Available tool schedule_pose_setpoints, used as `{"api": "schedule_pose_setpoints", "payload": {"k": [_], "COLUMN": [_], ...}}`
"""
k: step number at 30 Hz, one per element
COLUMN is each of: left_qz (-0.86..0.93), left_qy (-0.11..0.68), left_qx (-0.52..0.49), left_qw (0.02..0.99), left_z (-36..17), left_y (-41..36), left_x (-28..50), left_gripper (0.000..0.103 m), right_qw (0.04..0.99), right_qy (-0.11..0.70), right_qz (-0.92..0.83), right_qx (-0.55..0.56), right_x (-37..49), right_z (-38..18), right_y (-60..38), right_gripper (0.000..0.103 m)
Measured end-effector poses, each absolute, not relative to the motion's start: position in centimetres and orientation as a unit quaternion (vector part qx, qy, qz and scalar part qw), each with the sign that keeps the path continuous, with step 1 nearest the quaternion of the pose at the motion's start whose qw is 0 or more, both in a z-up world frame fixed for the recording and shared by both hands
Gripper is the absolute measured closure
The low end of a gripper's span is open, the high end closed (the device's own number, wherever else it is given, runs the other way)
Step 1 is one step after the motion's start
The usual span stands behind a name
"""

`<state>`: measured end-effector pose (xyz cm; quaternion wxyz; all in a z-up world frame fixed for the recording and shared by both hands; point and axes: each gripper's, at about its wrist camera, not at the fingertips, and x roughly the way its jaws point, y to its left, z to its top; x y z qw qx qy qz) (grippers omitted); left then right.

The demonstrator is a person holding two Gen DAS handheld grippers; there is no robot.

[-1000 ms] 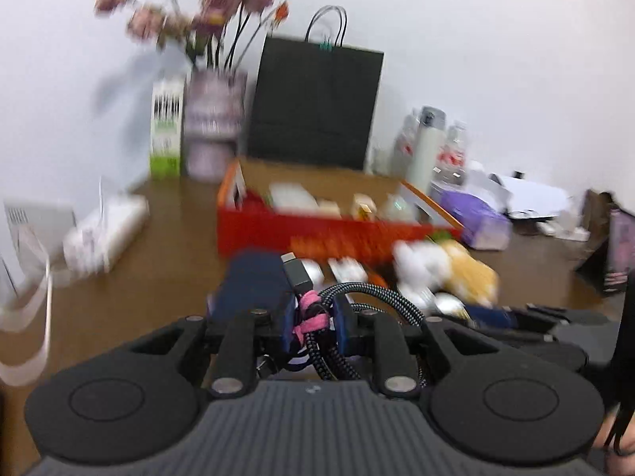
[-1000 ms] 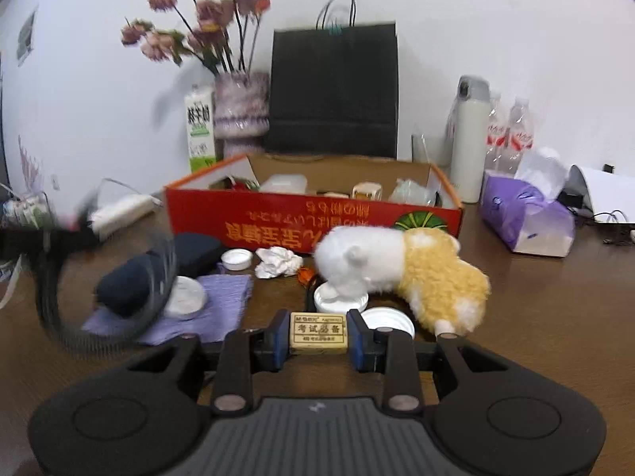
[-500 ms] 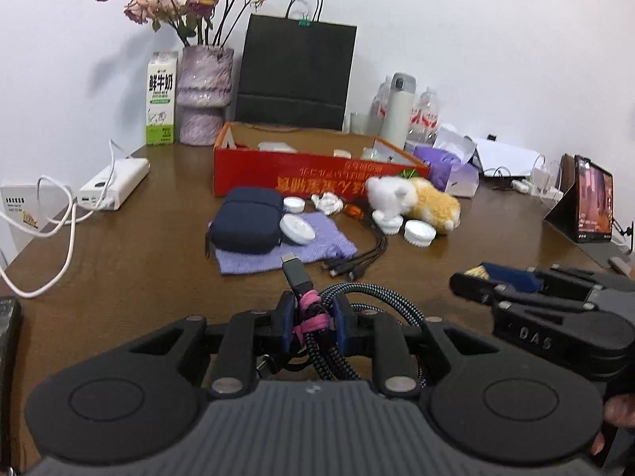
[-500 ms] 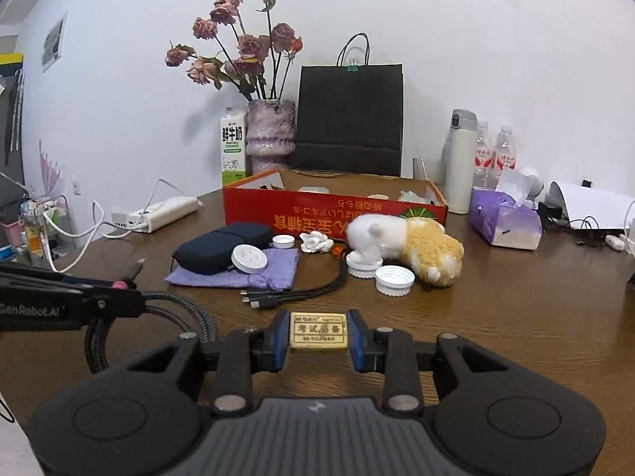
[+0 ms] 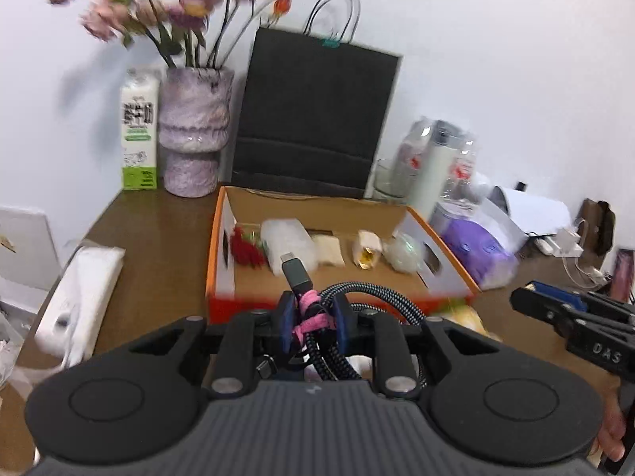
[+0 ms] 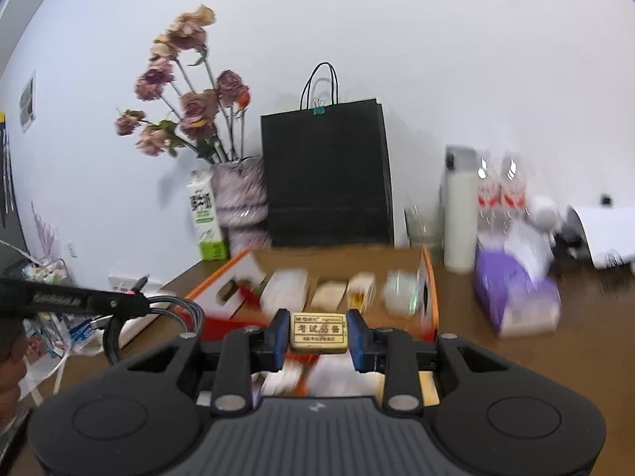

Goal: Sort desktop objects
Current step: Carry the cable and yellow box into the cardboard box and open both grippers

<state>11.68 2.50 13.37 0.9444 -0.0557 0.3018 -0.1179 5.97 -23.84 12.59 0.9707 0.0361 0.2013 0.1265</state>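
My left gripper [image 5: 313, 319] is shut on a coiled braided cable [image 5: 359, 297] bound with a pink tie, its plug pointing up. It hangs just in front of the near wall of the orange cardboard box [image 5: 216, 254]. My right gripper [image 6: 318, 333] is shut on a small tan eraser [image 6: 318, 328] with printed characters, held above the near edge of the same box [image 6: 430, 289]. The box holds a white packet [image 5: 287, 244], a red item [image 5: 244, 252] and several small things. The left gripper and cable also show in the right wrist view [image 6: 131, 303].
A black paper bag [image 5: 313, 115], a vase of flowers [image 5: 194, 131] and a milk carton [image 5: 139, 135] stand behind the box. A purple tissue pack [image 6: 516, 297], a white flask [image 6: 460, 210] and bottles are to the right. A white power strip [image 5: 79, 293] lies at left.
Both grippers have risen and moved forward from over the near table to the orange box, each still holding its object. The pouch, cloth and plush toy have dropped out of view.
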Motion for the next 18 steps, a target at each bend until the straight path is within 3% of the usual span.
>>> {"api": "schedule_pose_setpoints", "payload": {"k": [5,12,14,16,18], "left_qz": [-0.103,-0.069,-0.061,-0.069,-0.078], "left_qy": [0.377,0.459,0.455,0.439,0.441], "left_qx": [-0.034,-0.021,-0.005,0.011,-0.003], "left_qw": [0.920,0.885,0.889,0.896,0.894], "left_z": [12.4,6.8,5.8,5.8,6.1], "left_y": [1.1,2.1,1.9,1.7,2.1], "left_x": [22.2,30.3,30.4,30.4,30.5], "left_gripper": [0.082,0.081,0.077,0.062,0.058], "right_qw": [0.952,0.896,0.884,0.880,0.874], "right_qy": [0.275,0.420,0.443,0.454,0.468], "right_qz": [0.125,0.119,0.117,0.111,0.109], "right_qx": [0.051,0.081,0.088,0.086,0.077], "right_x": [17.1,30.0,31.8,33.2,34.1], "right_z": [14.3,8.4,6.5,4.8,3.8], "right_y": [-24.1,-22.4,-21.4,-20.3,-19.5], "right_gripper": [0.074,0.074,0.073,0.071,0.059]}}
